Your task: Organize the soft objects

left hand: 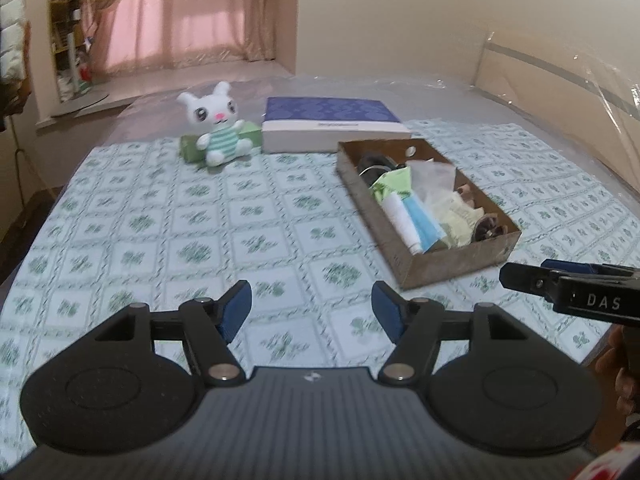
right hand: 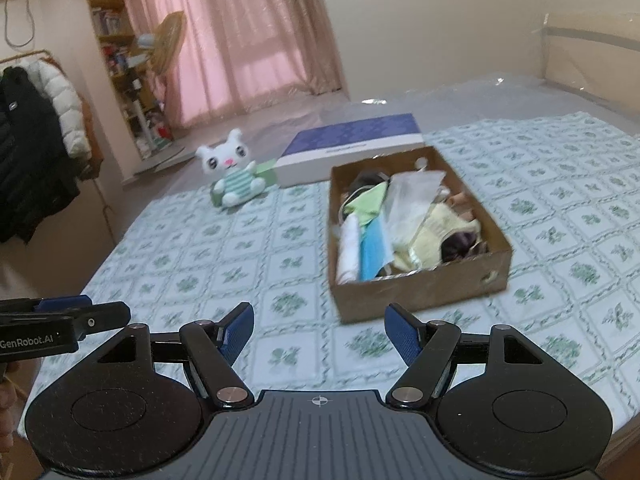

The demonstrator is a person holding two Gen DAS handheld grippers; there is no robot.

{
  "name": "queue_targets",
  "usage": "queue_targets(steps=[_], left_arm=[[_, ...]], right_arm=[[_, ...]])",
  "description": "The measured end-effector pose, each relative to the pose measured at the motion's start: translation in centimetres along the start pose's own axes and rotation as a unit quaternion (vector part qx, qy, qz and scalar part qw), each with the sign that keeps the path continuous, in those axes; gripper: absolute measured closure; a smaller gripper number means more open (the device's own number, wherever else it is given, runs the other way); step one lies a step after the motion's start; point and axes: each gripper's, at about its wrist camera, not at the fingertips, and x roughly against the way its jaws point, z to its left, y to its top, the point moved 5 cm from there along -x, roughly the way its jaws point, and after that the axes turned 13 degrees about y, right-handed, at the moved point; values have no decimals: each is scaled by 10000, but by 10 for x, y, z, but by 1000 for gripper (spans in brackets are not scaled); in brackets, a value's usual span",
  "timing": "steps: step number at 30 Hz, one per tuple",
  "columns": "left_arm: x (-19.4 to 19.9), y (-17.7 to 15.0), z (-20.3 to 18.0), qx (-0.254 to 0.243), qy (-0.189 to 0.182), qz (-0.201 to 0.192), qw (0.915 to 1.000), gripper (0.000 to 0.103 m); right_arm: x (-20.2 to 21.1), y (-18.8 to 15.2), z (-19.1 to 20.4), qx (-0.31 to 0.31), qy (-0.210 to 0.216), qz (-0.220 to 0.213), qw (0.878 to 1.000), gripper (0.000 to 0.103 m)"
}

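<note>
A brown cardboard box (left hand: pixel 416 268) (right hand: pixel 420 292) lies on the bed, filled with soft things: white, blue and green cloths, a pale yellow garment and clear plastic. A white plush bunny (left hand: pixel 218 128) (right hand: pixel 234 176) in a green striped top sits at the far left against a green pack (left hand: pixel 190 148). My left gripper (left hand: pixel 312 312) hovers open over the bedspread, left of the box, nothing between its blue pads. My right gripper (right hand: pixel 320 332) is open too, just in front of the box's near wall, empty. Each gripper shows at the edge of the other's view.
A flat box with a blue patterned lid (left hand: pixel 332 122) (right hand: pixel 352 146) lies behind the cardboard box. The bed carries a green-patterned spread (left hand: pixel 180 232); clear plastic covers its far part. Curtains, a shelf and hanging coats (right hand: pixel 36 136) stand to the left.
</note>
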Motion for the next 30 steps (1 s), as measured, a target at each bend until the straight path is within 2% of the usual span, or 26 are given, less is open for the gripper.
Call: queue_targets(steps=[10,18,30], left_arm=[[23,-42,32,307,215,229,9990,39],[30,-69,41,349,287,389,9982,39],[26,-95,50,386,425,656,9962,39]], right_arm=[[-5,-34,25,12,218,402,9990,31],[-9,-53,39,-26,480,631,9969,31],[-22,-76,49,162,559,940,9939,31]])
